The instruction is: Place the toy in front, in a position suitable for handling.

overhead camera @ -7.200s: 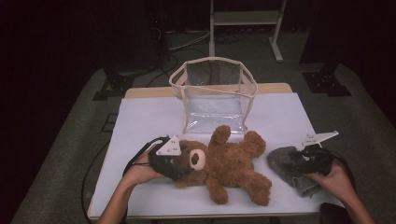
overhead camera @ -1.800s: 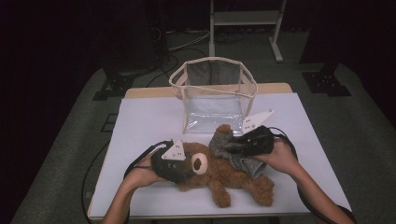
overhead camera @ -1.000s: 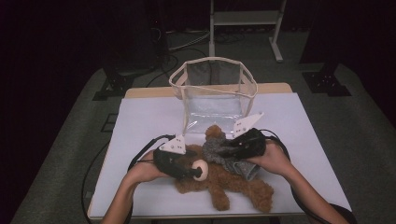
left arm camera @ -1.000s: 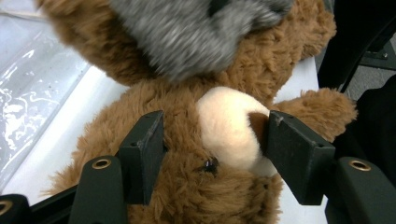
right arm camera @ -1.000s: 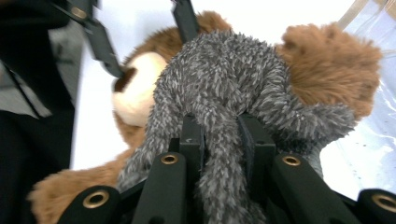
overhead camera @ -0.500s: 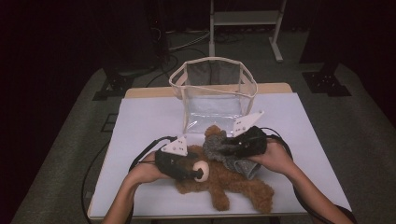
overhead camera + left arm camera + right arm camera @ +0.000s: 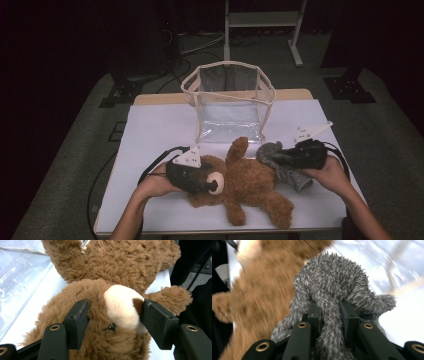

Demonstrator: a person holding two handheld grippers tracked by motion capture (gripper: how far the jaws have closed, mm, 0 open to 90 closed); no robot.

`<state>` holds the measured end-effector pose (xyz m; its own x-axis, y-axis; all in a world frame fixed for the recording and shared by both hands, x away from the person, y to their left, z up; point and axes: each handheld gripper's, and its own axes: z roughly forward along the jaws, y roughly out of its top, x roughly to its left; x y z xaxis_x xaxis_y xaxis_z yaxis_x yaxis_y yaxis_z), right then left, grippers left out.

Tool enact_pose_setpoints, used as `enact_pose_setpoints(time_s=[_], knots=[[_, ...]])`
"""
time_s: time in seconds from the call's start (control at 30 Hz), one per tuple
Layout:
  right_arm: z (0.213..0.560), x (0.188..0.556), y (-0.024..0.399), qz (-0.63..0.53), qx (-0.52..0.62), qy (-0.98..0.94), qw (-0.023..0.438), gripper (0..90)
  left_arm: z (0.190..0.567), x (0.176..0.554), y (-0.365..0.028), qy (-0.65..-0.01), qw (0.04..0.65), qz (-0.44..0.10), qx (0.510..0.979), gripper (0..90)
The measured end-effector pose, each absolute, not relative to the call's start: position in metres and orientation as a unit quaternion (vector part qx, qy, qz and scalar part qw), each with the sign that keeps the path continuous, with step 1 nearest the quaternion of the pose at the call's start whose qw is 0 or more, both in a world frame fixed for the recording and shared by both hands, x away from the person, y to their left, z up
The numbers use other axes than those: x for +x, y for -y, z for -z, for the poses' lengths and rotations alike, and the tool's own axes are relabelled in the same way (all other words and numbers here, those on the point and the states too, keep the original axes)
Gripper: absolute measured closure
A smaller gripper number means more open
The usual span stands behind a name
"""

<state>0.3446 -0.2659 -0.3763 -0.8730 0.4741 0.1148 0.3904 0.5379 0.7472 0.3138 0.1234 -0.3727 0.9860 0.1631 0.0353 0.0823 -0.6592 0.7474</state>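
The right gripper view was smeared with blur, the brown teddy bear (image 7: pixel 245 187) barely legible there. No writing showed. The left gripper (image 7: pixel 113 320) clamped the bear's head, mid-table; the right gripper (image 7: pixel 329 315) pinched a shaggy grey cloth (image 7: pixel 332 287) beside the bear's raised arm.

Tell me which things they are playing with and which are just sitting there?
In use: brown teddy bear, clamped at the head by the left gripper; grey fuzzy cloth, pinched by the right gripper.
Just sitting: clear bag, white table.
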Motion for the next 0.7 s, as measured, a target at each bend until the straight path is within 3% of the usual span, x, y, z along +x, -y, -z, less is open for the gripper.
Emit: enact_pose_setpoints(time_s=[0.2,0.5,0.7], knots=[[0.374,0.337,0.296,-0.421,0.276,-0.862,0.058,72.6,0.373,0.314,-0.123,-0.068,0.406,-0.050,0.910,37.3],[0.361,0.348,0.257,-0.410,0.231,-0.879,0.075,72.5,0.372,0.314,-0.124,-0.069,0.405,-0.051,0.910,37.2],[0.376,0.362,0.277,-0.391,0.273,-0.876,0.075,72.5,0.372,0.314,-0.123,-0.070,0.403,-0.053,0.911,37.2]])
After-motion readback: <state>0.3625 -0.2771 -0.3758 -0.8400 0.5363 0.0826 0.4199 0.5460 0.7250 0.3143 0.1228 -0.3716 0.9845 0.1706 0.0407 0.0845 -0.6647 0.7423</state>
